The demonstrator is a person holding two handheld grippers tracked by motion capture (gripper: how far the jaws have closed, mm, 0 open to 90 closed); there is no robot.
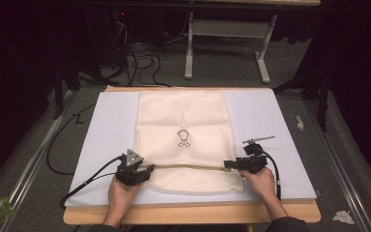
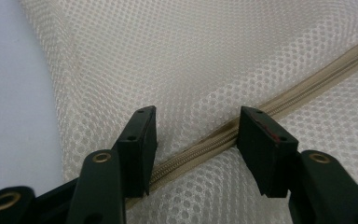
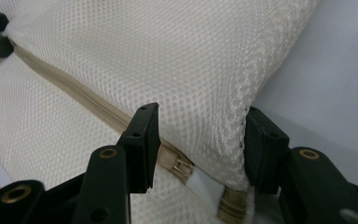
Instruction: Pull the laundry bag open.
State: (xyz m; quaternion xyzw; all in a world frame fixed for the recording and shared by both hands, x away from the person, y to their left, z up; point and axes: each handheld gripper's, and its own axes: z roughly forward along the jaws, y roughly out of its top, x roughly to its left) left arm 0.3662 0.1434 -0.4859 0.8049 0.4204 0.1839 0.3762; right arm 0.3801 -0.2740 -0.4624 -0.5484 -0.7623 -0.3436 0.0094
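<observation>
The left gripper point(image 2: 196, 130) is sitting with its jaws spread, straddling the zipper point(image 2: 270, 109) at the left end of a cream mesh bag point(image 2: 191, 51). The right gripper point(image 3: 200, 135) is also standing spread, its jaws flanking the bag's right edge, with the metal zipper pull point(image 3: 179, 165) lying just between and below them. The bag is lying flat on a white mat point(image 1: 111, 121) covering the surface point(image 1: 188, 212), and the zipper is running across its near portion from one gripper to the other.

The step in hand appears to be gripping both ends to work the zipper. To do it well:
- Pinch the left end on the zipper tape, not on loose mesh.
- Lower the right gripper onto the pull before closing.
- Keep the zipper line taut and straight between both grippers.
</observation>
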